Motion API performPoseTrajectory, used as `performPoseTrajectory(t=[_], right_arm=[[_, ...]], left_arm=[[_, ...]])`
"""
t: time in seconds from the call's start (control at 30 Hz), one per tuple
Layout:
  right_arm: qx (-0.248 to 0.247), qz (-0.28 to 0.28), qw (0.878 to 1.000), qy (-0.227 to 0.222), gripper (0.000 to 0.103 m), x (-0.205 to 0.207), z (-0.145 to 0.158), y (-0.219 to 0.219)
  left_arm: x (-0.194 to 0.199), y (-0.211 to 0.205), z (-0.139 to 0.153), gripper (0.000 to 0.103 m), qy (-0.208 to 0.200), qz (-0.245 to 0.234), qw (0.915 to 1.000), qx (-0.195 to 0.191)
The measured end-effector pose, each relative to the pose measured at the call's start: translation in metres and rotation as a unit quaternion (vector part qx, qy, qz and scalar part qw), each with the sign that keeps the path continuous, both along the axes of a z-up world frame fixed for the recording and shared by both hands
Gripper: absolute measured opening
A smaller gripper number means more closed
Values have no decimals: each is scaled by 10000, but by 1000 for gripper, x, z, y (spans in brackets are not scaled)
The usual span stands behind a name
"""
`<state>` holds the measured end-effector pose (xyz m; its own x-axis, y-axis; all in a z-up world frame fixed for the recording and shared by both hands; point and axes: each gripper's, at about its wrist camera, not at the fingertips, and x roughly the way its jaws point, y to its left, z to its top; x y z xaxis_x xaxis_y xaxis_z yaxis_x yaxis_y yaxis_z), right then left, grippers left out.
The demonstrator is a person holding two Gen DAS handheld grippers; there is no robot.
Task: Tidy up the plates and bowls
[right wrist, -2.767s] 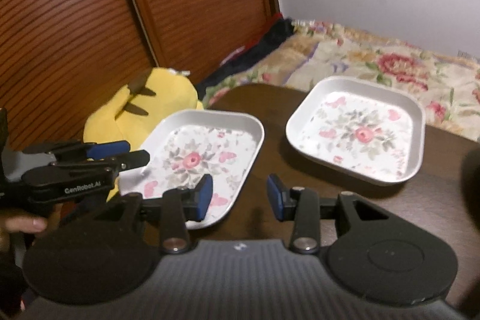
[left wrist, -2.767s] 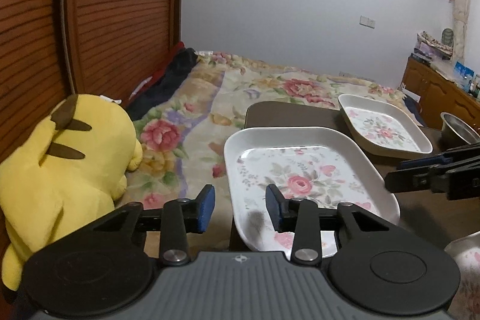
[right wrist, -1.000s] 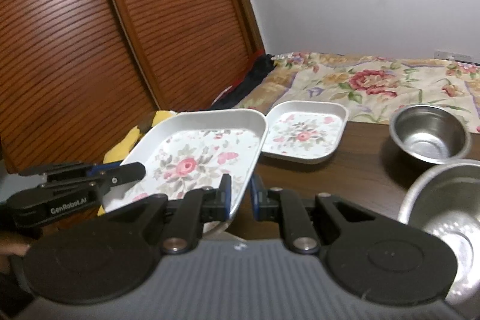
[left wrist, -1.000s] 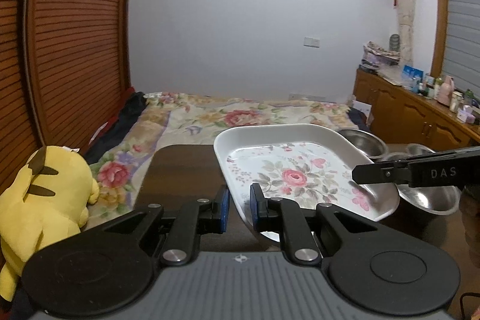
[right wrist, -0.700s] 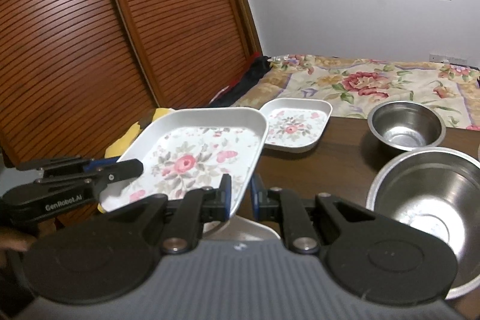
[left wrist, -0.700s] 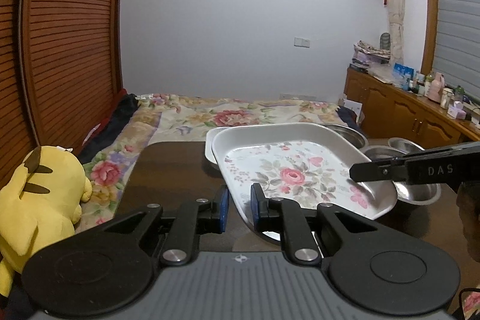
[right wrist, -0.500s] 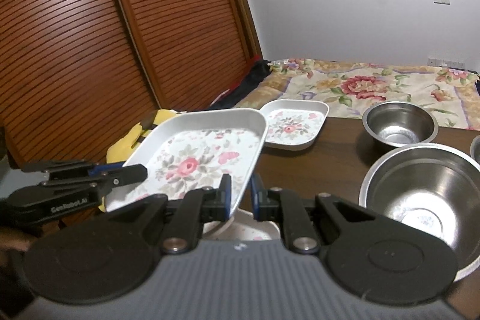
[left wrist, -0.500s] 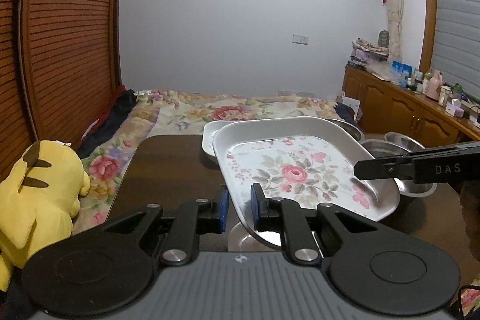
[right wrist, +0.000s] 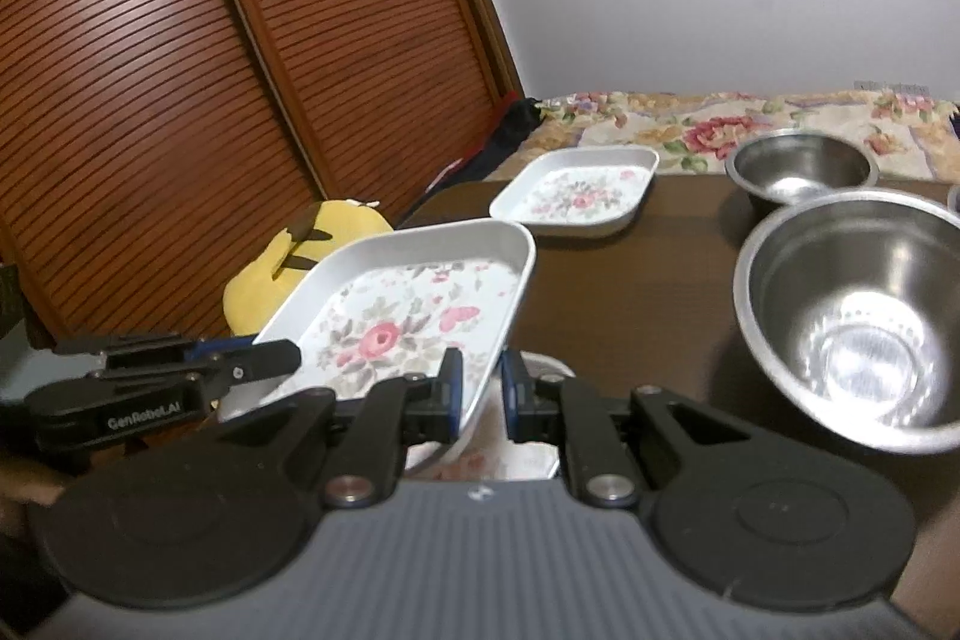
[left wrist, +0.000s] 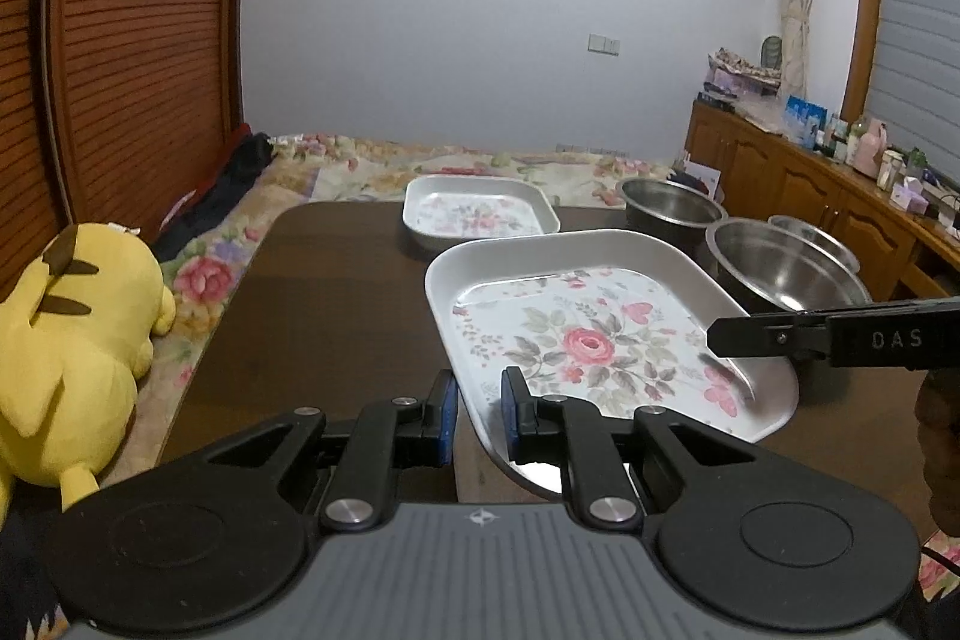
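Observation:
A large white floral plate (left wrist: 606,334) (right wrist: 414,316) is held above the dark table (left wrist: 312,292) by both grippers. My left gripper (left wrist: 479,418) is shut on its near-left rim; it also shows in the right wrist view (right wrist: 264,361). My right gripper (right wrist: 477,394) is shut on the opposite rim and shows in the left wrist view (left wrist: 750,340). A smaller floral plate (left wrist: 477,217) (right wrist: 579,196) sits at the table's far side. Another floral plate (right wrist: 510,451) lies under the held one, mostly hidden.
Several steel bowls stand at the right: a large bowl (right wrist: 864,316) (left wrist: 780,268) and a small bowl (right wrist: 801,172) (left wrist: 669,208). A yellow plush toy (left wrist: 72,340) lies on the floral bed (left wrist: 360,166) left of the table. Wooden shutter doors (right wrist: 210,58) stand left.
Both grippers closed on the large floral plate, lifted it off the table and carried it toward me and to the right, over another plate. In the last half second it dropped slightly.

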<state>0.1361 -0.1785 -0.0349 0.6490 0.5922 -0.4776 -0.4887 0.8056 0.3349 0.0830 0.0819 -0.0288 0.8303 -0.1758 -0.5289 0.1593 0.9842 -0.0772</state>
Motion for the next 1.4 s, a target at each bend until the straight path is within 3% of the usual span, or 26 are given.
performPoseTrajectory(t=[0.3,0.63,1.4], right_arm=[[184,-176,9996,115,15,-11,-19,0],[-138,-258,9993,-212,15,-35,-28,6],[-373,-459,9979,-282,16,-37,-40,17]], left_arm=[[4,1,-13,17,182,36,9998,6],[4,0,-23,17,312,4,9995,53],[10,-9,-36,17,369,23,9988,312]])
